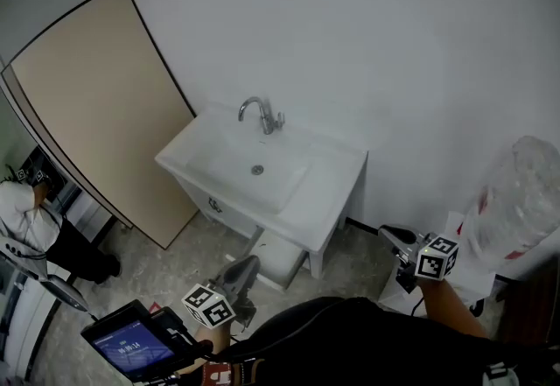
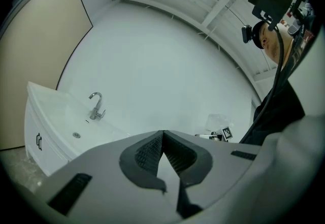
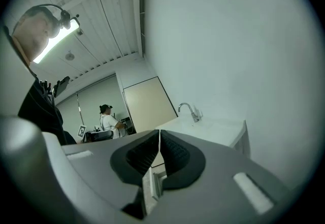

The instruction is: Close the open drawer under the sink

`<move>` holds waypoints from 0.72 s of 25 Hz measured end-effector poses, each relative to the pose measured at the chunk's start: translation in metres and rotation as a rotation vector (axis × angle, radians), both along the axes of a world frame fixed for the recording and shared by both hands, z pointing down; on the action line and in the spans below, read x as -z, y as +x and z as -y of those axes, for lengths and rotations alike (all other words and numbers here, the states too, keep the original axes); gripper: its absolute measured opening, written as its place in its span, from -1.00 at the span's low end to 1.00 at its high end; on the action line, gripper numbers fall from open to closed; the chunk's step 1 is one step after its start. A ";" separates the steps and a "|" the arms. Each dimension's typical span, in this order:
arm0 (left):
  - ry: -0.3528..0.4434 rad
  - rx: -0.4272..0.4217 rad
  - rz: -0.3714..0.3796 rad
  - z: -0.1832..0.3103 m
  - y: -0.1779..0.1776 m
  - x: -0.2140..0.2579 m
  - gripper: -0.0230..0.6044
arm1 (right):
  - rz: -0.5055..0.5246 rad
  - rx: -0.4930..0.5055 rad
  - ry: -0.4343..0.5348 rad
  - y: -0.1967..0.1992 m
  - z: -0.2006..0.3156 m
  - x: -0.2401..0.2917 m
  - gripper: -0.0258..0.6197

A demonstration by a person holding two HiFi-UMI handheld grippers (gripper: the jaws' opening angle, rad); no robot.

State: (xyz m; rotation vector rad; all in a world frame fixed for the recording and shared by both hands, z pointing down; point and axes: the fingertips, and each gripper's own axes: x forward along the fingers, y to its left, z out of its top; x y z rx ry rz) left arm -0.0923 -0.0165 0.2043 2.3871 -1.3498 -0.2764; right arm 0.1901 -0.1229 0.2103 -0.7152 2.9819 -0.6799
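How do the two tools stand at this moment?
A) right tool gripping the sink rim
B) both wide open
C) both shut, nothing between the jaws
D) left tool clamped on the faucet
C: in the gripper views, the left tool and the right tool each show jaws meeting at the tips, nothing between, both apart from the sink.

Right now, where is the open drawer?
In the head view, the open drawer sticks out low under the white sink, just right of the left hand-held gripper.
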 end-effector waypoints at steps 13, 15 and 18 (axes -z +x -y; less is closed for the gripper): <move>-0.097 0.048 -0.012 0.065 0.050 -0.055 -0.93 | -0.045 0.103 -0.018 0.019 0.075 -0.034 -0.91; -0.118 0.034 -0.015 0.071 0.042 -0.065 -0.93 | -0.051 0.099 -0.030 0.007 0.078 -0.042 -0.91; -0.158 -0.003 -0.019 0.094 0.015 -0.081 -0.92 | -0.069 0.074 -0.054 -0.023 0.097 -0.053 -0.91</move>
